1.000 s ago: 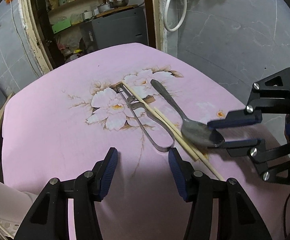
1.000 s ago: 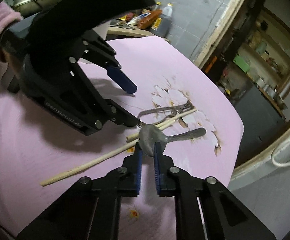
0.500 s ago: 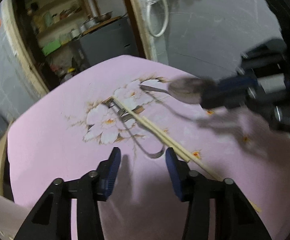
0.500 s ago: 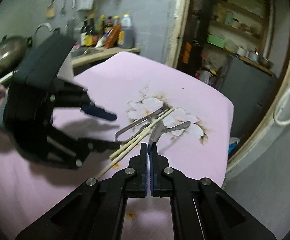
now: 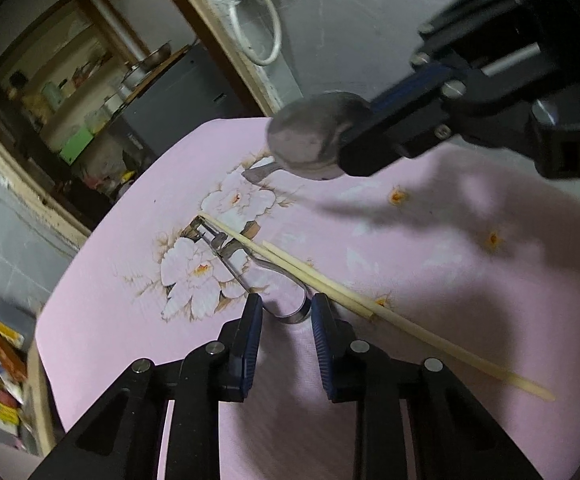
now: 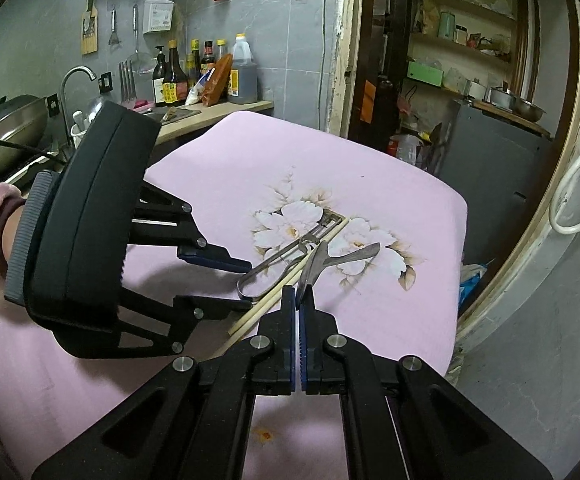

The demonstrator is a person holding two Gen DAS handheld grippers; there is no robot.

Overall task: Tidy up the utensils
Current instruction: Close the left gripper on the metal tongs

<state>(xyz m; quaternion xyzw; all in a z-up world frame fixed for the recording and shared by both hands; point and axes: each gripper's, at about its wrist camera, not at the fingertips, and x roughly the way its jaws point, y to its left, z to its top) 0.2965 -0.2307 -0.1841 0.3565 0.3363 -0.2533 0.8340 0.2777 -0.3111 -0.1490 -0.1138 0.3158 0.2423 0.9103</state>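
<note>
Nearest the left wrist camera, the left gripper [image 5: 284, 306] is closing astride the looped end of thin, springy, slippery steel tongs [image 5: 250, 268], arms slightly apart. At two o'clock, pale wooden chopsticks [image 5: 330, 290] crowd it. Beyond, the right gripper [image 6: 299, 294] pinches a light, stiff metal spoon [image 6: 330, 260] aloft.

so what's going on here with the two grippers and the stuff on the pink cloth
A person holds a gripper in each hand over a pink flowered tablecloth. The right gripper is shut on the bowl of a metal spoon and holds it clear of the cloth. The left gripper is closing, its fingers either side of the looped handle of a metal peeler, not yet pressing it. A pair of wooden chopsticks lies across the peeler.
</note>
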